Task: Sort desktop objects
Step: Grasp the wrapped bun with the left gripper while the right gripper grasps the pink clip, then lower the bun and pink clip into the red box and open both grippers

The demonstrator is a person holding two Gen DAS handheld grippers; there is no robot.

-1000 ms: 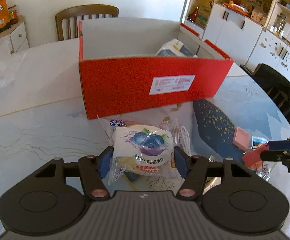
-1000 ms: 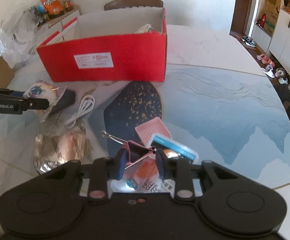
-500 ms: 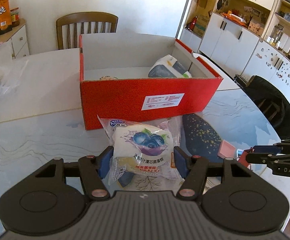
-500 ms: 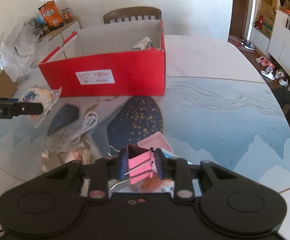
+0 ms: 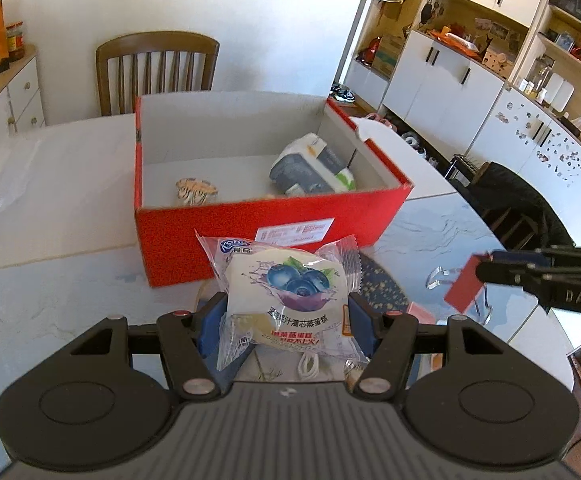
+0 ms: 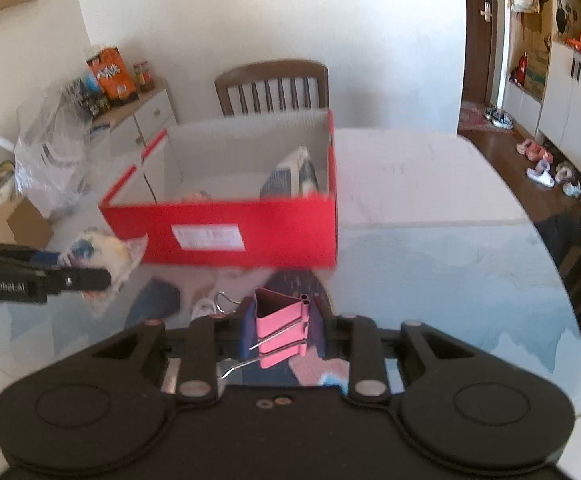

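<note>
We have both hands loaded above the desk [image 5: 50,200]. Our left gripper [image 5: 286,316] is clamped on a wrapped blueberry cake [image 5: 290,296], the blue pads pressing the packet from both sides, and it hangs in the air just in front of the near wall of the red box [image 5: 274,216]. Our right gripper [image 6: 282,330] is closed tight on a pink binder clip [image 6: 280,330], one wire handle poking out toward the left. The box sits toward the far edge of the desk, open-topped, with a tissue pack [image 5: 310,168] at its right end and a small striped item [image 5: 194,191] on its floor at the left.

The risks we see from here:
- The cake wrapper is slick and puffy, so the packet could slide out if we tilt or jolt on the way over the wall.
- The packet's trailing edge could catch the near wall if we travel too low.
- Both hands are heading for one box, so the grippers could knock together above it.
- The clip is held by its body only and could twist between the pads.
</note>
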